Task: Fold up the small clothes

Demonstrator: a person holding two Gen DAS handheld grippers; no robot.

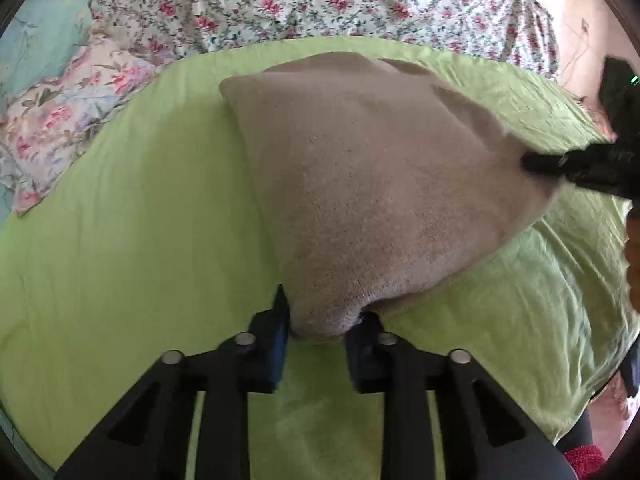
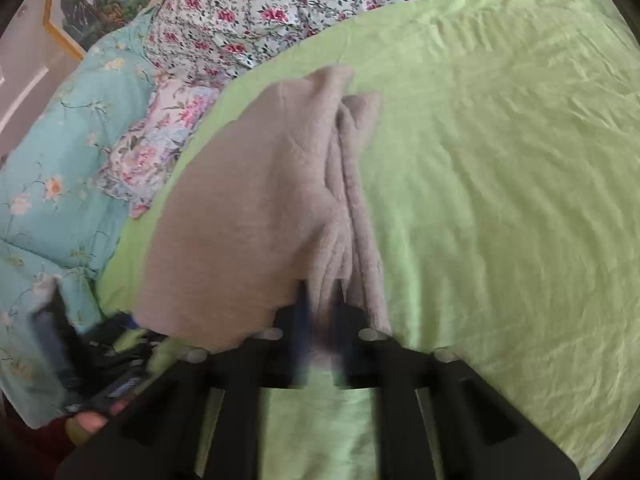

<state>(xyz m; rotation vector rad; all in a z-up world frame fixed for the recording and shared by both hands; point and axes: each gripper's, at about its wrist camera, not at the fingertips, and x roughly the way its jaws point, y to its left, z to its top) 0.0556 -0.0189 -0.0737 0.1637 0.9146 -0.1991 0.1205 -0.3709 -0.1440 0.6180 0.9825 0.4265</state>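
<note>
Beige fleece made up the garment (image 1: pixel 360 184), a small soft piece of clothing that hung stretched between the two grippers above the green bedsheet (image 1: pixel 120 260). The left gripper (image 1: pixel 318 328) had its jaws drawn in on a bunched corner of the garment, the cloth pinched between the two pads at the near edge. The right gripper (image 2: pixel 324 312) was likewise closed on gathered folds at the opposite end; in the left view its black fingers bit into the far right edge of the cloth. Part of the garment seemed to trail down toward the sheet at its far end, though whether it touched there could not be told. Floral bedding (image 1: pixel 320 0) lay bunched beyond the sheet, with a pale blue quilt (image 2: pixel 60 160) off to the side.

Judging from this, the step in hand was the carrying of a fold: the garment was lifted by two corners, ready to be laid over on itself. The next move would call for both hands to travel together, keeping the edge taut, lowering the held corners onto the matching corners, and only then letting the jaws go.
</note>
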